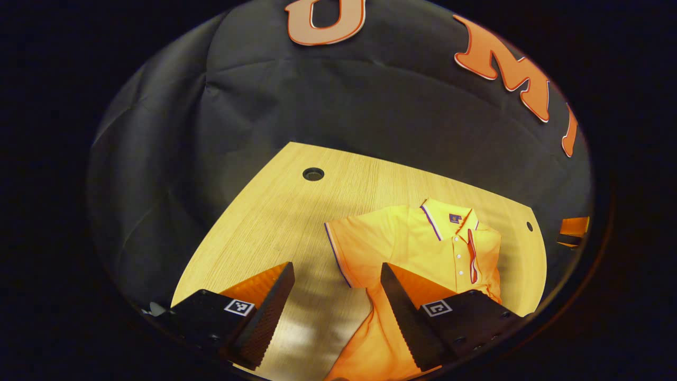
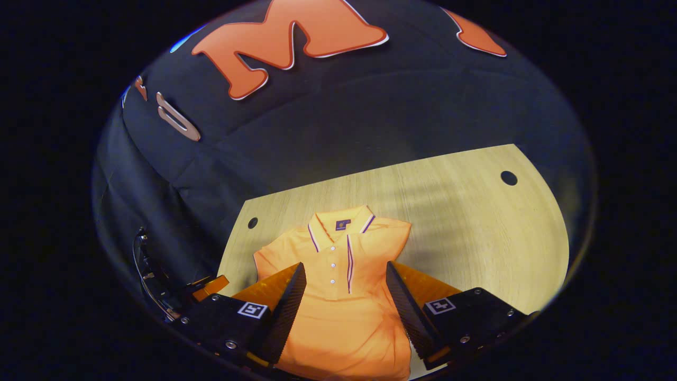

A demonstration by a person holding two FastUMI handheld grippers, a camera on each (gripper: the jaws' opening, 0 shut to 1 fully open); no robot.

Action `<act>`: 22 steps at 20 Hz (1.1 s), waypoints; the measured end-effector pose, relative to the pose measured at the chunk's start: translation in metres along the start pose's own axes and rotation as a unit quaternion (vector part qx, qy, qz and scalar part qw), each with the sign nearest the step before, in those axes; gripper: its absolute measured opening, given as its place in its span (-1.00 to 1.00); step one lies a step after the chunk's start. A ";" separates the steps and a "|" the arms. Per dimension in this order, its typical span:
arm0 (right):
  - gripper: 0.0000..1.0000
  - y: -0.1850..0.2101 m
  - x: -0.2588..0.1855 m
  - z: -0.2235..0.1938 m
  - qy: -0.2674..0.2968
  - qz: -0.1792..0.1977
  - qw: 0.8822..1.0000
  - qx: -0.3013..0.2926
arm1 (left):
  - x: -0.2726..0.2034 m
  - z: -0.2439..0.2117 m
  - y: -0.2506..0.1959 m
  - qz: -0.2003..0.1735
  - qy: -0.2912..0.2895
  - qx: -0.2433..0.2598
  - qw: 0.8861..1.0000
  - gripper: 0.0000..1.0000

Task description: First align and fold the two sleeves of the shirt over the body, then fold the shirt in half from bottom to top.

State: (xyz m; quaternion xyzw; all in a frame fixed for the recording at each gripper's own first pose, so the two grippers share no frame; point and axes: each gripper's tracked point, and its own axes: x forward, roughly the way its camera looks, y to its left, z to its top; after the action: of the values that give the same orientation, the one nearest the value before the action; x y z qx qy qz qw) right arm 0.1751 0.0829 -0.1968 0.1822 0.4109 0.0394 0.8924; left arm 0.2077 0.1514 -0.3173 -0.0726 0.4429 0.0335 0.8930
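An orange polo shirt (image 1: 423, 243) lies flat on the wooden table (image 1: 285, 211), collar toward the far wall and placket up. One sleeve (image 1: 346, 248) spreads out to the left of the body. My left gripper (image 1: 338, 280) is open above the table beside that sleeve, one finger over bare wood, the other over the shirt's side. In the right gripper view the shirt (image 2: 344, 307) fills the middle, and my right gripper (image 2: 345, 272) hangs open over its chest below the collar (image 2: 341, 222). Nothing is held between either pair of fingers.
The table (image 2: 476, 238) has small round holes near its far corners (image 1: 313, 173) (image 2: 509, 178). Black cloth walls close in behind and at the left. A part of the other gripper (image 1: 574, 230) shows at the right edge, beyond the table.
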 end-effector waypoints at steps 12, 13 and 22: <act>0.93 -0.037 -0.078 -0.021 -0.087 -0.106 0.991 0.006 | 0.106 -0.015 -0.014 -0.012 0.140 -0.009 0.990 0.96; 0.94 -0.037 -0.084 -0.020 -0.092 -0.108 0.990 0.005 | 0.110 -0.017 -0.015 -0.008 0.150 -0.012 0.989 0.96; 0.93 -0.049 -0.108 -0.015 -0.109 -0.096 0.989 0.006 | 0.130 -0.030 -0.022 0.027 0.211 0.053 0.976 0.65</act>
State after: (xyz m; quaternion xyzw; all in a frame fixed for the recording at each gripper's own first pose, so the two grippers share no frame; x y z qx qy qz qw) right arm 0.0890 0.0175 -0.1456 0.1507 0.3267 -0.0692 0.9305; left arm 0.2659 0.1245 -0.4367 -0.0183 0.6240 0.0179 0.7810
